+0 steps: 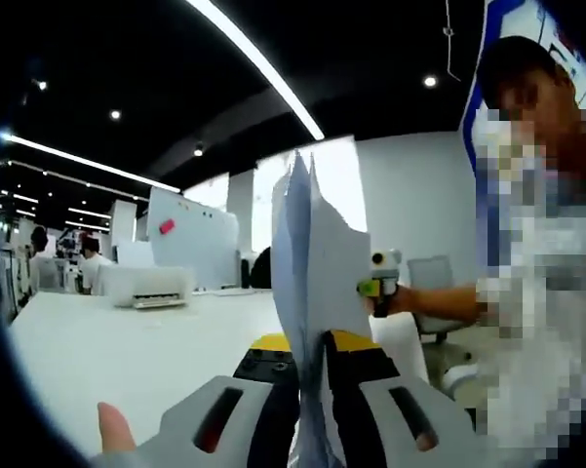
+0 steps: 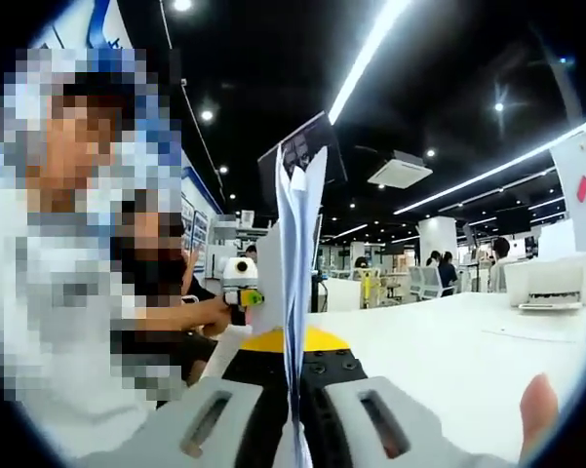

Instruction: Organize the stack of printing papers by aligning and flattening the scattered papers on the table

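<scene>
The stack of white printing papers (image 1: 312, 253) stands upright on edge over the white table (image 1: 127, 341), seen edge-on in both views. My left gripper (image 1: 312, 363) is shut on one end of the stack, the sheets pinched between its jaws. My right gripper (image 2: 294, 375) is shut on the opposite end of the papers (image 2: 297, 263). In the left gripper view the right gripper (image 1: 382, 281) shows past the sheets, held by a hand. In the right gripper view the left gripper (image 2: 240, 283) shows beyond the stack. The sheets' top edges are uneven.
A white printer (image 1: 146, 286) (image 2: 551, 283) sits on the far part of the table (image 2: 449, 361). A whiteboard (image 1: 190, 244) stands behind it. The person holding the grippers stands close beside the table, with an office chair (image 1: 429, 278) behind. Other people work at distant desks.
</scene>
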Action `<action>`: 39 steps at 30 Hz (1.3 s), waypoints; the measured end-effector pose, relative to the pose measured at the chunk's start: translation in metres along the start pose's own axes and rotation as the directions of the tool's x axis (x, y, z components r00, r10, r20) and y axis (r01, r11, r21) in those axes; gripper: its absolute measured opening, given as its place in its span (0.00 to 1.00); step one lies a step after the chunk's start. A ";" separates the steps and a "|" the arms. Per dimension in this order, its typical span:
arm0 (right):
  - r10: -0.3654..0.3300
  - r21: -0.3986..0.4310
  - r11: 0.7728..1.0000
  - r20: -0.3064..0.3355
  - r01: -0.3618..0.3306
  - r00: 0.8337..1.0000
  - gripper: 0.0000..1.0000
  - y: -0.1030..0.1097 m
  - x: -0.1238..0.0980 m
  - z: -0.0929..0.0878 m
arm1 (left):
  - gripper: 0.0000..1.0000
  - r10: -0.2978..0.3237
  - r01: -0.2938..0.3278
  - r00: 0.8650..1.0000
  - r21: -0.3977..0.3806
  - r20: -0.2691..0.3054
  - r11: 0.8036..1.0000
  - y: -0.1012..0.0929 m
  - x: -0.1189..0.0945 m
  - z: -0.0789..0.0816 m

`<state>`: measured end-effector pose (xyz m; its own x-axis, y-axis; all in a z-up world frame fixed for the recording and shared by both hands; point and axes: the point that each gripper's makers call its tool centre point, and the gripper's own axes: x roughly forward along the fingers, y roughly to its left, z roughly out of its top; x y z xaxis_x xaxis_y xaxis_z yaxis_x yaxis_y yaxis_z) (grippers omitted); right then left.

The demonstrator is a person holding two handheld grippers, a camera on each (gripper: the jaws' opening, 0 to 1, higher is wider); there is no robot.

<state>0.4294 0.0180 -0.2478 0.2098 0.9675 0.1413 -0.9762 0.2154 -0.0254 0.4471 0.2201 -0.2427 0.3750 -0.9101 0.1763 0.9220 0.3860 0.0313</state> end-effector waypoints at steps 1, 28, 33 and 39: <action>0.003 0.010 1.000 -0.003 -0.003 1.000 0.00 0.001 0.000 -0.001 | 0.06 -0.003 0.003 1.000 -0.009 -0.014 1.000 -0.001 0.002 -0.003; 0.103 -0.003 0.995 0.029 -0.103 0.994 0.00 0.012 0.000 0.009 | 0.06 -0.109 0.104 0.993 0.085 0.053 0.991 -0.020 0.000 0.012; 0.080 -0.011 0.997 0.043 -0.079 0.996 0.04 0.009 0.002 0.011 | 0.08 -0.078 0.073 0.995 0.076 0.057 0.994 -0.012 0.000 0.011; 0.067 0.013 0.998 0.014 -0.067 0.998 0.09 0.007 0.001 0.000 | 0.07 -0.059 0.057 0.998 0.056 0.034 0.997 -0.011 -0.005 0.000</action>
<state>0.4226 0.0202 -0.2481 0.1435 0.9777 0.1535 -0.9887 0.1485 -0.0215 0.4347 0.2203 -0.2441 0.3167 -0.9255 0.2079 0.9349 0.3416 0.0965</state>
